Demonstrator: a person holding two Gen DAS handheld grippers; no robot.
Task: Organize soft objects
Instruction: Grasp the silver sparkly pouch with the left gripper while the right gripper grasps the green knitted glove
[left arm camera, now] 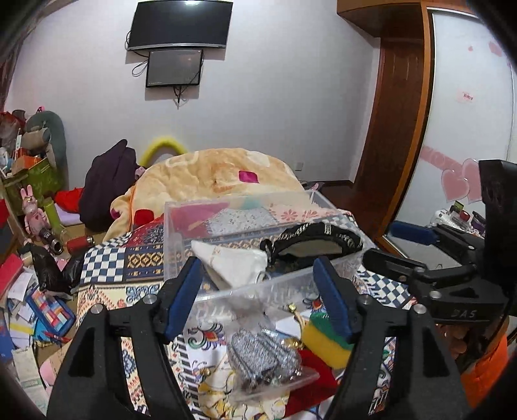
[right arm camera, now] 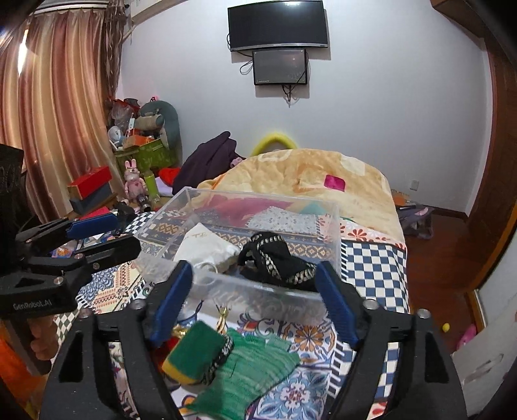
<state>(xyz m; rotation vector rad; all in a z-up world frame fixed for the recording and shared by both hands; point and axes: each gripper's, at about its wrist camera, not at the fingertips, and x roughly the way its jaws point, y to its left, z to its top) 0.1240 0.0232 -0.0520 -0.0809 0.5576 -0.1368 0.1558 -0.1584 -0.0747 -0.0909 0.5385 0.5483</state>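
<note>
A clear plastic box [left arm camera: 181,210] [right arm camera: 336,219] stands on the patterned cloth. Inside lie a white cloth pouch [left arm camera: 236,261] [right arm camera: 206,248] and a black band with gold trim [left arm camera: 310,237] [right arm camera: 278,258]. In front of the box lie a green-and-yellow sponge [left arm camera: 323,339] [right arm camera: 194,355], a green knitted cloth [right arm camera: 248,371], a bag of silver scrubbers [left arm camera: 265,358] and a red cloth [left arm camera: 316,371]. My left gripper [left arm camera: 258,300] is open and empty above the scrubbers. My right gripper [right arm camera: 255,307] is open and empty above the sponge. Each gripper shows beside the other: right [left arm camera: 410,245], left [right arm camera: 97,236].
A folded yellow quilt [left arm camera: 210,174] [right arm camera: 310,174] lies behind the box. A dark garment [left arm camera: 106,181] [right arm camera: 206,158] lies left of the quilt. Toys, boxes and papers clutter the floor at left [left arm camera: 35,290]. A wardrobe [left arm camera: 394,113] stands at right. Two screens [right arm camera: 278,26] hang on the wall.
</note>
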